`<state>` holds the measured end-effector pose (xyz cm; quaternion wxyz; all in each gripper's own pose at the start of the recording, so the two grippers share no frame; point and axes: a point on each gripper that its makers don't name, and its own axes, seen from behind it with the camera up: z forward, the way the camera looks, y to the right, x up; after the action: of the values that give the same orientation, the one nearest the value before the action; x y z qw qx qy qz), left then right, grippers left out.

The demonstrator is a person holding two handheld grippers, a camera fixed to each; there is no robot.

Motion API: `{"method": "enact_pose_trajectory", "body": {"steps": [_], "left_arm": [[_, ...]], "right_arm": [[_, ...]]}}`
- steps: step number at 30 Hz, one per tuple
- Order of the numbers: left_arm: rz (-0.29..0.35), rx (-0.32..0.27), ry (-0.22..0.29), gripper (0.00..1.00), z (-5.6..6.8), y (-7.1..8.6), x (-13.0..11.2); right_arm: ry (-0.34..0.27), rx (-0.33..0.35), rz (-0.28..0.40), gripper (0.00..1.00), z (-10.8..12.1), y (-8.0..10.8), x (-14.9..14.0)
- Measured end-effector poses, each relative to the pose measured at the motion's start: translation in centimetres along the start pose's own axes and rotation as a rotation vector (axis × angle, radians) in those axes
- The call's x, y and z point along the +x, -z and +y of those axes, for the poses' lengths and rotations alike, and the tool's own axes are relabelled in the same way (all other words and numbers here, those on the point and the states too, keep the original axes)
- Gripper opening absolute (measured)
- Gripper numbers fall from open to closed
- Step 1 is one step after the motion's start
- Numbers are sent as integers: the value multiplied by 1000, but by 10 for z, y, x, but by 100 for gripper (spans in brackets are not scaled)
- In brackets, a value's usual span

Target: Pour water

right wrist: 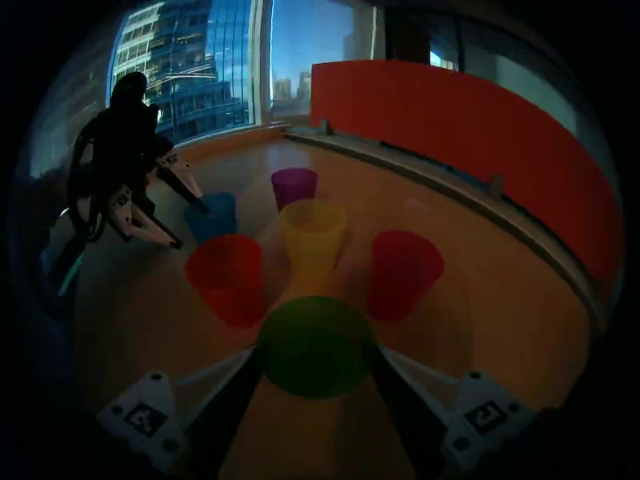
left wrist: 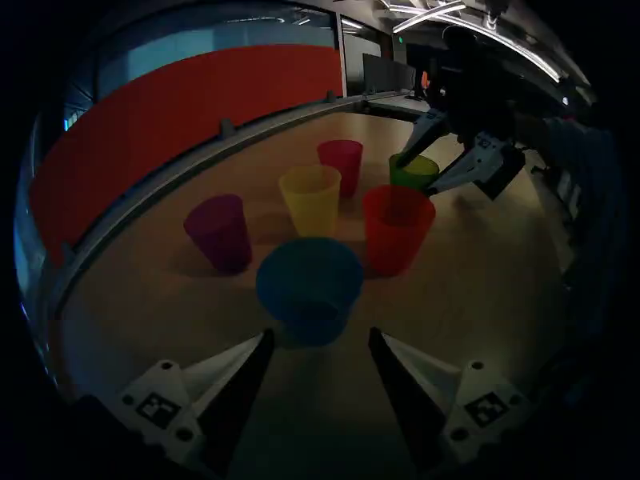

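Observation:
Several coloured plastic cups stand upright in a cluster on a wooden table (left wrist: 496,296). In the left gripper view, my left gripper (left wrist: 320,336) is open, and the blue cup (left wrist: 308,288) stands just ahead of its fingertips. Behind it are a purple cup (left wrist: 220,232), a yellow cup (left wrist: 310,198), a crimson cup (left wrist: 342,164) and a red cup (left wrist: 398,228). In the right gripper view, my right gripper (right wrist: 316,354) is open with the green cup (right wrist: 316,346) between its fingers. Across the cluster the left gripper (right wrist: 186,214) flanks the blue cup (right wrist: 212,216).
A red partition (left wrist: 176,112) runs along the table's far edge behind a raised rail. A person's dark silhouette (right wrist: 120,152) stands behind the left gripper, against tall windows. The room is dim. Bare table surface (right wrist: 496,320) lies around the cluster.

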<state>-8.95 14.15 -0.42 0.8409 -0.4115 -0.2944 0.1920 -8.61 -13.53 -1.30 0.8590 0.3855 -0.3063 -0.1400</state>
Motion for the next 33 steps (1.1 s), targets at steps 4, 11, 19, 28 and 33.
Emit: {"method": "enact_pose_trajectory", "body": {"steps": [4,11,19,28,33], "left_arm": [[-1,4,7,87,0,3,-2],[10,28,28,87,-1,12,-6],[48,75,72,87,-2,31,-12],[131,158,135,87,-7,57,-7],[194,222,163,87,-15,71,2]], "right_arm": [[-14,-7,0,100,2,4,-3],[-10,-23,-10,100,0,19,-16],[-28,-74,12,100,5,47,-25],[-72,-165,117,100,16,78,-9],[-102,-225,198,100,21,93,5]]}}
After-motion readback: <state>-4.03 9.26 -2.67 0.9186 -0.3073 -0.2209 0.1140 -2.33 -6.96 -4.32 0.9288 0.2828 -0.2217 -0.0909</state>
